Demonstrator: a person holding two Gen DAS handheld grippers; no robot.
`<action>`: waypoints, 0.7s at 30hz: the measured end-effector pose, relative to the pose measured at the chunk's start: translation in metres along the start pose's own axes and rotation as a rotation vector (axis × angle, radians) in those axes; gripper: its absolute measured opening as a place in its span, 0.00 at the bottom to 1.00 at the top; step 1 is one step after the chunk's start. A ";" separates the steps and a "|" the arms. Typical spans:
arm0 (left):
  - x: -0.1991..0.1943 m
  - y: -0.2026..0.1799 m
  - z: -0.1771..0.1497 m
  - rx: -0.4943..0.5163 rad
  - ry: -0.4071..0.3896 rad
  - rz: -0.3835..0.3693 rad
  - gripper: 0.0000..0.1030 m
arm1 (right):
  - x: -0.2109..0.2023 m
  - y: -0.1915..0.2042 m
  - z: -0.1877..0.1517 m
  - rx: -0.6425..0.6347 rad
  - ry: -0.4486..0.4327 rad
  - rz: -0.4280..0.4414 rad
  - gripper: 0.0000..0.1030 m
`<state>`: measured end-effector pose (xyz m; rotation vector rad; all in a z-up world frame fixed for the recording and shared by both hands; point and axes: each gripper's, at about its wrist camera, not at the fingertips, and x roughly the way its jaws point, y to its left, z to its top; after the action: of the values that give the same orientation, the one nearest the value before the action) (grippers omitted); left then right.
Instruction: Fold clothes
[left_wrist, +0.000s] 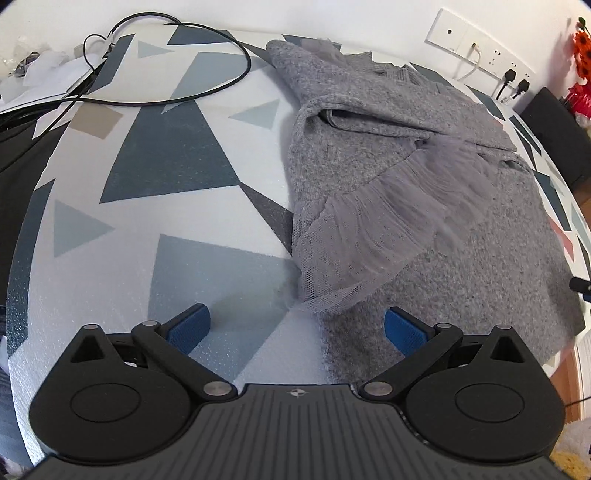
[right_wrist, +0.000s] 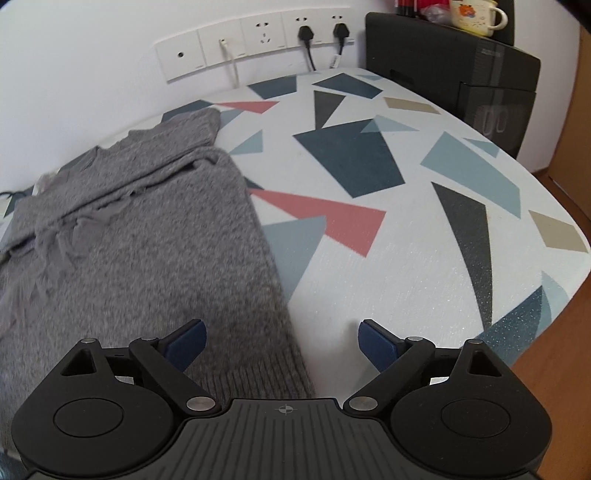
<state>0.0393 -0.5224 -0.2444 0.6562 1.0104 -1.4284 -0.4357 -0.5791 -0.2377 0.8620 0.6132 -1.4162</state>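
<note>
A grey knitted garment (left_wrist: 461, 236) with sheer grey tulle ruffles (left_wrist: 373, 229) lies on the patterned table, its sleeves folded in over its body. In the right wrist view the same garment (right_wrist: 147, 251) fills the left side, its ribbed hem nearest me. My left gripper (left_wrist: 297, 326) is open and empty, just above the garment's near left edge, below the tulle ruffle. My right gripper (right_wrist: 282, 343) is open and empty, straddling the garment's right hem corner.
The table (right_wrist: 424, 258) has a white cloth with blue, grey and red shapes. A black cable (left_wrist: 207, 88) loops at its far left. Wall sockets with plugs (right_wrist: 306, 33) sit behind. A black box (right_wrist: 454, 70) stands at the far right corner. Wooden floor (right_wrist: 554, 369) lies beyond the right edge.
</note>
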 end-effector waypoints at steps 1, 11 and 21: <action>0.000 -0.001 0.000 0.000 0.001 0.002 1.00 | 0.001 0.001 -0.001 -0.010 0.001 0.001 0.85; 0.008 -0.018 -0.005 0.080 -0.003 0.117 1.00 | 0.012 0.013 0.000 -0.085 0.004 -0.020 0.77; 0.009 -0.020 -0.007 0.051 -0.035 0.138 1.00 | 0.016 0.041 -0.004 -0.183 -0.041 0.006 0.53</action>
<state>0.0175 -0.5221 -0.2520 0.7219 0.8876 -1.3435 -0.3930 -0.5877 -0.2468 0.6880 0.6964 -1.3464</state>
